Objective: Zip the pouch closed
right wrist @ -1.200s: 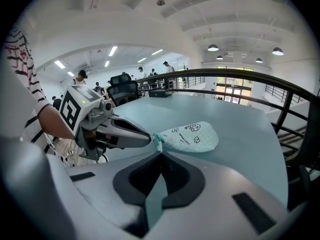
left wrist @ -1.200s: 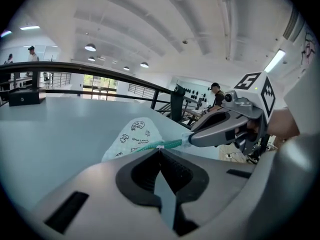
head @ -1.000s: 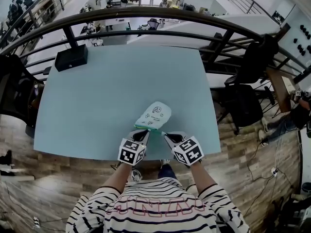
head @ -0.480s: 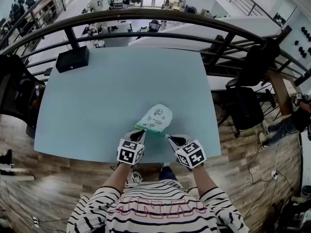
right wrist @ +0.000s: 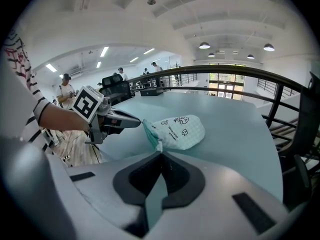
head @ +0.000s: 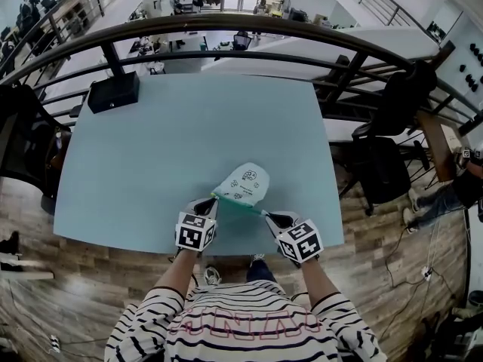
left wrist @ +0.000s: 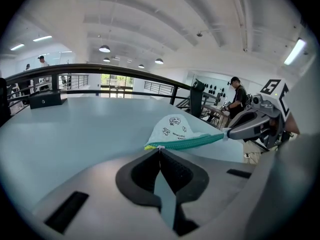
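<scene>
A pale mint pouch (head: 243,183) with small printed figures lies on the light blue table (head: 151,149) near its front edge. Its teal zipper edge (left wrist: 192,141) is stretched straight between my two grippers. My left gripper (head: 212,200) is shut on the left end of that edge, where a small white bit shows at the tips (left wrist: 160,148). At the right end my right gripper (head: 266,216) is shut as well, pinching the corner (right wrist: 159,146). Each gripper shows in the other's view: the right gripper (left wrist: 235,132) and the left gripper (right wrist: 137,122). I cannot tell which end carries the zipper pull.
A black box (head: 113,91) sits at the table's far left corner. A dark curved railing (head: 226,23) runs behind the table, and a dark chair (head: 377,164) stands off its right side. The front table edge is just below both grippers.
My left gripper has moved left, away from the right one, and the teal zipper edge now spans a longer straight line between them. The right gripper has stayed put.
</scene>
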A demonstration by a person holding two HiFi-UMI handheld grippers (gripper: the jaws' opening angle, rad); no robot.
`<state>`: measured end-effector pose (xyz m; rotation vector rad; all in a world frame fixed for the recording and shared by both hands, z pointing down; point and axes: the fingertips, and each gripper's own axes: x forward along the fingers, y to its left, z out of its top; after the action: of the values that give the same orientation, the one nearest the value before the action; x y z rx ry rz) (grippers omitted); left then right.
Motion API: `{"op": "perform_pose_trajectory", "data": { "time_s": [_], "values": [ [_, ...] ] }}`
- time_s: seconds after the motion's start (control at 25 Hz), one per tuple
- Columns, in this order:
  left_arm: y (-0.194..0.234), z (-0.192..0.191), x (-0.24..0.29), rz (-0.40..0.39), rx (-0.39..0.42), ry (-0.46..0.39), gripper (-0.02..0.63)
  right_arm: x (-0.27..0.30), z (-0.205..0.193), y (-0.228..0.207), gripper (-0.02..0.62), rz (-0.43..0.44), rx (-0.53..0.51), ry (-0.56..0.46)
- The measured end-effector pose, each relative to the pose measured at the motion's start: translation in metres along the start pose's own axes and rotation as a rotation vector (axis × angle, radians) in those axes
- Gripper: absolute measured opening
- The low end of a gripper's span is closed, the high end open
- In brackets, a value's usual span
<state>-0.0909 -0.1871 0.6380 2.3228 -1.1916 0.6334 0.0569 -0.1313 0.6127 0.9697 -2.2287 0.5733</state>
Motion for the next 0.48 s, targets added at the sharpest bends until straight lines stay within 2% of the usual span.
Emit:
{"op": "perform_pose_trajectory", "data": {
  "time_s": [0.48],
  "values": [
    [0.013, -0.008, 0.015, 0.038, 0.050, 0.073, 0.026, 0.011, -0.004, 0.000, 0.028, 0.017, 0.024, 0.006]
  ]
}}
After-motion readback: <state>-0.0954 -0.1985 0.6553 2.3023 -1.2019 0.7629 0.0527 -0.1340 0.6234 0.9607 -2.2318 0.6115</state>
